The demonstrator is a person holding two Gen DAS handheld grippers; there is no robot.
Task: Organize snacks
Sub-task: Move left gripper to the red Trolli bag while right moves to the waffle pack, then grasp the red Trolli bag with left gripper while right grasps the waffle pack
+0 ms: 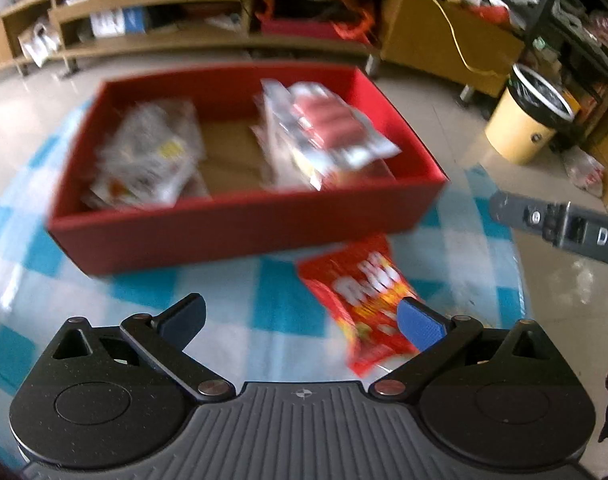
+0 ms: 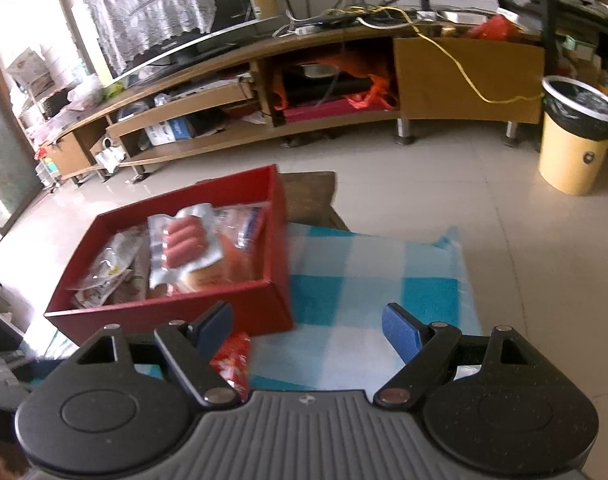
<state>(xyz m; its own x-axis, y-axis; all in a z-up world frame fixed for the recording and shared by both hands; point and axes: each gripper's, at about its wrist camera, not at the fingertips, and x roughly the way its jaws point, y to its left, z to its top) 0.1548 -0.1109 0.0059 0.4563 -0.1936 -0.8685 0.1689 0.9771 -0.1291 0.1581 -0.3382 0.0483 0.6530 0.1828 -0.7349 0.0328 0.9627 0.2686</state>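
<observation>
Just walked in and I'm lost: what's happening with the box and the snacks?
A person is sorting snacks with handheld tongs in each hand. The red box on the checked cloth already holds several packets, including sausages. One red snack bag lies outside it. The left tongs and right tongs are open and empty.

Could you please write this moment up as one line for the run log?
left gripper: open, empty | right gripper: open, empty | red snack packet: on checked cloth, outside red box | box: holds other packets
</observation>
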